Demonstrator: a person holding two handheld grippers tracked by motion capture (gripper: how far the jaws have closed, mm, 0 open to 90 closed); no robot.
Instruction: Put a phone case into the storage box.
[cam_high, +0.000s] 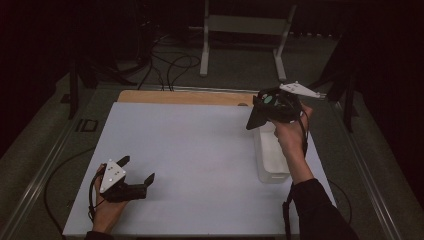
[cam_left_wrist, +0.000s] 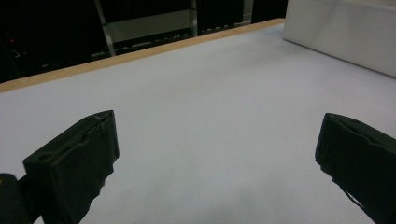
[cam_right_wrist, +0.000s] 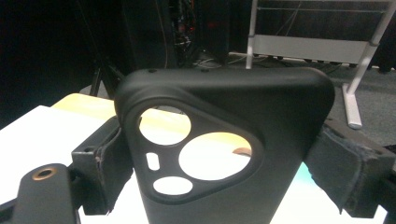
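A black phone case (cam_right_wrist: 233, 154) with round camera cut-outs is clamped between the jaws of my right gripper (cam_right_wrist: 224, 168). In the high view that right gripper (cam_high: 260, 116) is held up over the far end of a white bin (cam_high: 272, 157), with the phone case (cam_high: 256, 119) hanging down to its left. My left gripper (cam_high: 136, 172) rests low at the near left of the white table surface (cam_high: 190, 150). Its jaws stand wide apart in the left gripper view, where the left gripper (cam_left_wrist: 217, 154) has nothing but bare tabletop between them.
The white bin stands at the table's right side, and its wall (cam_left_wrist: 341, 32) shows at the upper right of the left gripper view. A wooden strip (cam_high: 185, 97) runs along the far edge. Beyond it are cables (cam_high: 170, 65) and a metal stand (cam_high: 245, 30) on the floor.
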